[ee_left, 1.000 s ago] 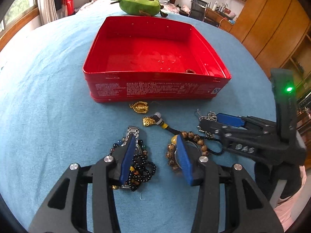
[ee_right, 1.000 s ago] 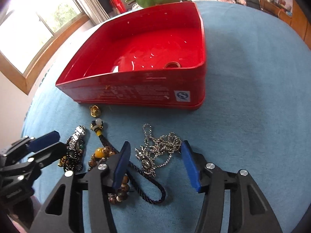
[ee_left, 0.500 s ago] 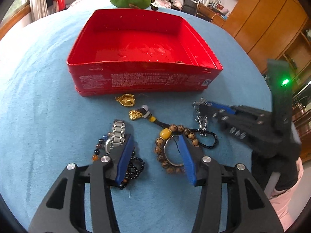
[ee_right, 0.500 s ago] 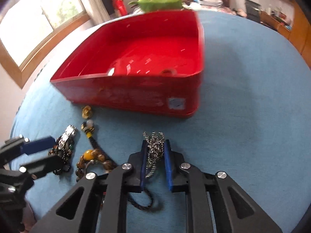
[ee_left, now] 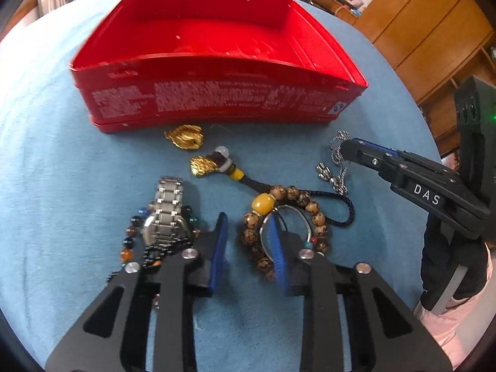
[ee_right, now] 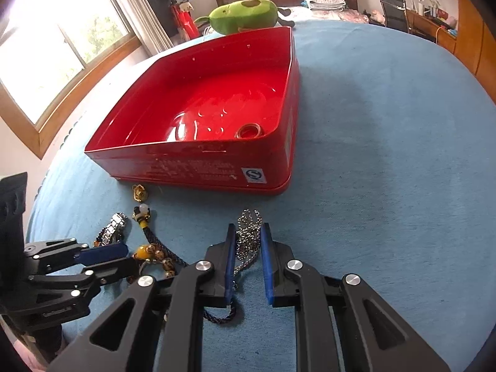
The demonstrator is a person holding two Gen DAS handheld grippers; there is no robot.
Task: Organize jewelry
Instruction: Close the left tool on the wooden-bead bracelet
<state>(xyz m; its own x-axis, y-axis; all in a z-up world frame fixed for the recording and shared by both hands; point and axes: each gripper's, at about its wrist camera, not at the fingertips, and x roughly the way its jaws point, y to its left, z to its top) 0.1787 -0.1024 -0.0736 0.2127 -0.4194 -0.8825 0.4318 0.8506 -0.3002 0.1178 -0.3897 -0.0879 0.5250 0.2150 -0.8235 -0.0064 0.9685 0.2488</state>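
Right gripper [ee_right: 246, 260] clamped my silver chain [ee_right: 246, 235]; left gripper [ee_left: 248, 241] was closing astride the wooden-bead bracelet [ee_left: 285, 217].
Both pieces lay at six o'clock of the red tin [ee_right: 198, 155], so I pinched them low for lifting in.

Blue-covered bed [ee_right: 387, 155], red tin [ee_right: 201, 167], watch [ee_left: 166, 214], perhaps wooden bead bracelet [ee_left: 291, 214], gold charms [ee_left: 186, 136]
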